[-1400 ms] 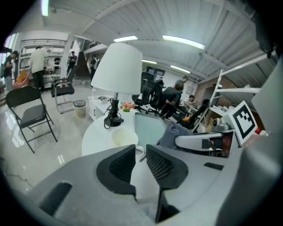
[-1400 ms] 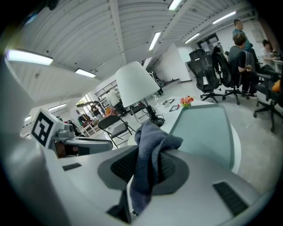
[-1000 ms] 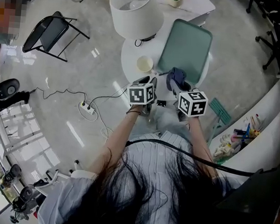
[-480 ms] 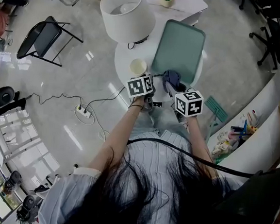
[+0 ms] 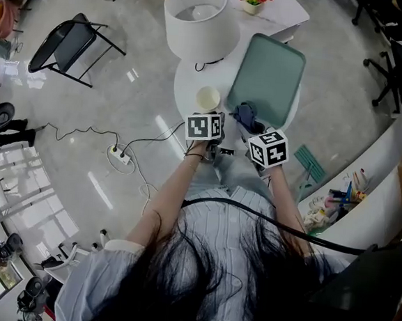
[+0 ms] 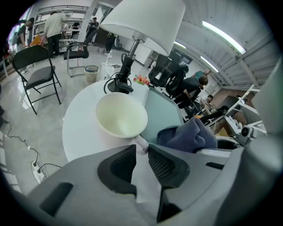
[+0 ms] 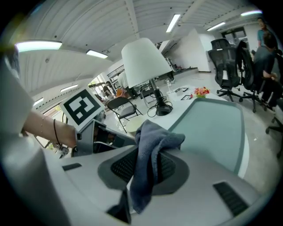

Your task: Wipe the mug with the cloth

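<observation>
A cream mug (image 6: 120,115) stands on the round white table (image 5: 186,85), seen from above as the mug (image 5: 208,97). My left gripper (image 6: 141,149) is shut on its handle, which sits between the jaw tips. In the head view the left gripper (image 5: 209,115) is just below the mug. To its right a blue-grey cloth (image 7: 154,137) hangs bunched from my right gripper (image 7: 149,157), which is shut on it. The cloth (image 5: 247,115) lies close beside the mug, with the right gripper (image 5: 255,130) behind it. The cloth (image 6: 191,134) also shows at the right of the left gripper view.
A teal tray (image 5: 269,64) lies on the table behind the cloth. A white-shaded lamp (image 5: 199,20) stands at the back of the table, its cable trailing off. On the floor at the left are a black folding chair (image 5: 71,43) and a power strip (image 5: 121,156).
The head view has swayed. My left gripper has edged a little closer to the mug. The right gripper still holds the cloth beside it.
</observation>
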{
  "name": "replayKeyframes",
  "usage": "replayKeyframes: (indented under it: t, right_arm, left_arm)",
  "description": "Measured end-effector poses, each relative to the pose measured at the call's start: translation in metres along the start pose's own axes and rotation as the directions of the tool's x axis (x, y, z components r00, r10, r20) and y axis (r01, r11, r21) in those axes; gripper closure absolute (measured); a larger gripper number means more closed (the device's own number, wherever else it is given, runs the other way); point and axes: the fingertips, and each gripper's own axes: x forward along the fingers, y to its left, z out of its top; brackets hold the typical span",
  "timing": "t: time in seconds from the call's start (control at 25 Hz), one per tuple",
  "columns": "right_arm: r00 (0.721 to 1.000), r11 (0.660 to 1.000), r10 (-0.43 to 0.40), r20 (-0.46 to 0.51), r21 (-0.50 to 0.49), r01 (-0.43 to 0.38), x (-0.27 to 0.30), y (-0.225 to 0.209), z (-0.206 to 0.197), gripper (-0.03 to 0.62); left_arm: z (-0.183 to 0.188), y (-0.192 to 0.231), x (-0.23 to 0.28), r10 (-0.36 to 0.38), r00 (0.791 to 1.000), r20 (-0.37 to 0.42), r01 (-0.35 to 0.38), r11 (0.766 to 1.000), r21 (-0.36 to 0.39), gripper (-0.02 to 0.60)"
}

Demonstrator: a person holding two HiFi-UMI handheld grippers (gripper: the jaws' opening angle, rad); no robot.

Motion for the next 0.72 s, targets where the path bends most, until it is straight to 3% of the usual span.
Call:
replayKeyframes:
  t: [0.32, 0.48, 0.72]
  right_arm:
    - [0.974, 0.968, 0.133, -0.184, -0.186, -0.167, 0.055, 0.031, -0.009, 0.508]
    - [0.963, 0.960, 0.129, -0.237, -0.213, -0.181, 0.070, 0.036, -0.013, 0.508]
    - [0.966, 0.967, 0.105, -0.235, -0.203, -0.154, 0.081, 0.043, -0.013, 0.508]
  left_arm:
    - [-0.011, 0.013, -0.009, -0.088, 0.993, -0.083, 0.091, 0.995, 0.039, 0.483]
    - [-0.015, 0.024, -0.016, -0.100, 0.987, -0.124, 0.112, 0.989, 0.092, 0.483]
    - [-0.012, 0.049, -0.027, -0.101, 0.980, -0.170, 0.130, 0.977, 0.170, 0.483]
